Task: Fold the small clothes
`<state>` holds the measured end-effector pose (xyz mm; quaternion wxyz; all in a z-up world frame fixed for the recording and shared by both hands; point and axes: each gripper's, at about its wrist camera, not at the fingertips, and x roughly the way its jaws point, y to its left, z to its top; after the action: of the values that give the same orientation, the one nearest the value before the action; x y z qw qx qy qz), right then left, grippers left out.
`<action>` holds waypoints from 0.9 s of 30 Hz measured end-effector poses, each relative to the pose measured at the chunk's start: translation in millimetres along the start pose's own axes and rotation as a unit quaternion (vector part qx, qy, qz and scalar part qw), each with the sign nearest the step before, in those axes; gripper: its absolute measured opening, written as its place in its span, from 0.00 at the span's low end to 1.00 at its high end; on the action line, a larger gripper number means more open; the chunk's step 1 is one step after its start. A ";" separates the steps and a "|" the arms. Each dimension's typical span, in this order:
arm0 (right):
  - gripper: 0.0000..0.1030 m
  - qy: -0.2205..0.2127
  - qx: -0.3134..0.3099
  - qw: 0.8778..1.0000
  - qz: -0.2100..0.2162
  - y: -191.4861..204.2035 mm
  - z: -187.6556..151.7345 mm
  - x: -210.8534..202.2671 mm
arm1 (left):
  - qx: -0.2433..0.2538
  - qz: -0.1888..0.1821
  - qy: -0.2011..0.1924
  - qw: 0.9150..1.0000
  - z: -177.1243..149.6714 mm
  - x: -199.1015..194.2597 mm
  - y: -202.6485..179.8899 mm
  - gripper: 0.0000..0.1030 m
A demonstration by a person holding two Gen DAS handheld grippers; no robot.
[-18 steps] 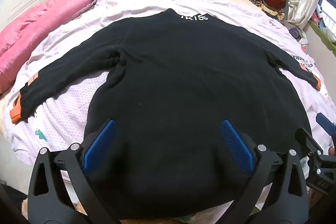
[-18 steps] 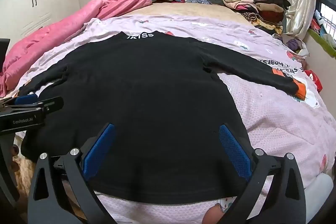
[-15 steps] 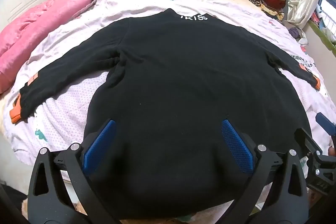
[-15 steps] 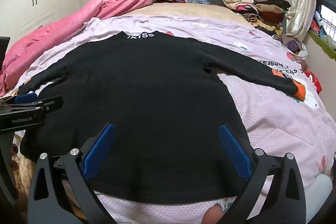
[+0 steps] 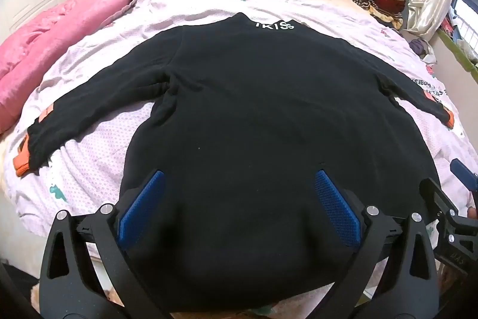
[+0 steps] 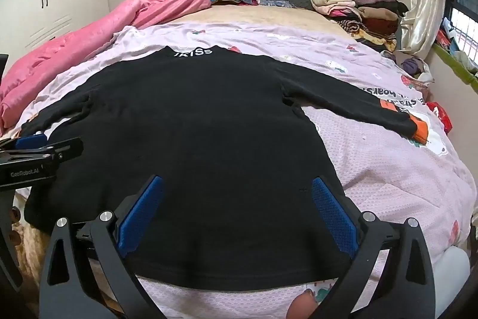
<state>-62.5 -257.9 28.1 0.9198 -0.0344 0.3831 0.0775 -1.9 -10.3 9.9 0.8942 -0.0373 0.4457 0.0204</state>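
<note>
Black sweater [image 5: 269, 124] lies flat on the bed [image 5: 98, 157], back up and sleeves spread, laid out ready for folding. From the left wrist view, the left tongs [image 5: 239, 211] hang spread and empty over the hem, tilted down. From the right wrist view, the right tongs [image 6: 236, 211] hover likewise, spread wide, gripping nothing.

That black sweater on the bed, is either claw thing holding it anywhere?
No. Both the left gripper and right gripper hover open over the black sweater; nothing is held.
</note>
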 end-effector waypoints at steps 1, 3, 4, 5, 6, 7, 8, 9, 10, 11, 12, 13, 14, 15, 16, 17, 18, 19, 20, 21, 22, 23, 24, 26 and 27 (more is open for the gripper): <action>0.96 0.001 0.000 1.000 -0.001 0.7 0.5 0.8 | 0.000 -0.002 0.000 1.000 -0.2 0.5 1.6 0.91; 0.96 0.000 0.000 1.000 -0.002 0.3 0.3 0.2 | -0.001 -0.001 -0.002 1.000 -0.3 0.5 2.1 0.91; 0.96 0.001 -0.001 1.000 -0.001 0.3 -0.1 0.3 | 0.000 -0.003 -0.002 1.000 0.2 0.8 2.3 0.91; 0.96 0.001 -0.002 1.000 -0.004 1.8 -0.1 0.4 | -0.001 -0.002 -0.002 1.000 0.8 -0.1 1.2 0.91; 0.96 0.002 -0.002 1.000 -0.008 2.2 -0.3 1.0 | -0.001 -0.002 -0.002 1.000 1.2 0.5 1.5 0.91; 0.96 0.003 -0.001 1.000 -0.008 1.7 -0.6 1.8 | 0.000 -0.003 -0.002 1.000 1.2 0.6 1.9 0.91; 0.96 0.004 -0.002 1.000 -0.006 2.4 -0.6 2.1 | 0.000 -0.004 -0.002 1.000 -1.7 -0.8 4.1 0.91; 0.96 0.005 -0.001 1.000 -0.006 2.1 -0.8 2.5 | 0.000 -0.004 -0.002 1.000 -1.8 -0.8 4.1 0.91; 0.96 0.006 -0.001 1.000 -0.007 1.8 -1.2 2.4 | -0.001 -0.004 -0.003 1.000 -1.8 -0.9 4.1 0.91; 0.96 0.006 -0.002 1.000 -0.006 2.7 -1.4 2.4 | -0.001 -0.003 -0.002 1.000 -1.8 -0.9 4.0 0.91; 0.96 0.006 -0.002 1.000 -0.007 3.3 -1.4 2.1 | 0.000 -0.004 -0.002 1.000 -1.9 -1.0 4.1 0.91; 0.96 0.006 -0.002 1.000 -0.007 3.3 -1.3 2.0 | 0.000 -0.004 -0.003 1.000 -2.1 -0.8 4.0 0.91; 0.96 0.006 -0.003 1.000 -0.005 3.8 -1.3 1.5 | 0.000 -0.002 -0.003 1.000 -2.1 -0.8 3.9 0.91; 0.96 0.005 -0.003 1.000 -0.005 4.3 -1.5 1.4 | 0.000 -0.003 -0.003 1.000 -1.8 -2.0 3.0 0.91; 0.96 0.005 -0.004 1.000 -0.005 4.3 -1.7 1.1 | 0.000 -0.005 -0.004 1.000 -3.4 0.4 7.7 0.91; 0.96 0.005 -0.004 1.000 -0.005 4.8 -1.6 0.9 | 0.000 -0.005 -0.004 1.000 -3.4 0.7 8.0 0.91; 0.96 0.005 -0.004 1.000 -0.005 5.6 -1.3 1.2 | 0.000 -0.004 -0.004 1.000 -3.3 0.5 8.0 0.91; 0.96 0.005 -0.004 1.000 -0.006 6.0 -1.3 1.4 | 0.000 -0.006 -0.004 1.000 -3.2 0.4 8.9 0.91; 0.96 0.005 -0.004 1.000 -0.005 6.4 -1.2 1.1 | 0.000 -0.006 -0.004 1.000 -3.2 0.3 9.3 0.91; 0.96 0.005 -0.004 1.000 -0.005 6.6 -1.0 1.2 | 0.000 -0.006 -0.004 1.000 -3.3 0.0 9.5 0.91; 0.96 0.005 -0.004 1.000 -0.006 6.5 -1.1 0.7 | 0.000 -0.007 -0.005 1.000 -3.3 0.1 9.5 0.91; 0.96 0.004 -0.004 1.000 -0.006 6.8 -1.1 0.3 | 0.000 -0.006 -0.004 1.000 -3.2 0.2 9.2 0.91; 0.96 0.004 -0.004 1.000 -0.005 7.2 -1.0 0.0 | 0.000 -0.006 -0.004 1.000 -3.2 0.0 9.3 0.91; 0.96 0.002 -0.004 1.000 -0.005 7.4 -0.9 -0.7 | 0.000 -0.006 -0.005 1.000 -3.0 -0.1 9.8 0.91; 0.96 0.002 -0.004 1.000 -0.005 7.3 -0.7 -0.9 | 0.001 -0.006 -0.005 1.000 -2.8 -0.1 10.1 0.91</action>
<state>-64.9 -250.9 28.2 0.9192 -0.0403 0.3846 0.0742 -4.9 -0.5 7.8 0.8967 -0.0393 0.4406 0.0149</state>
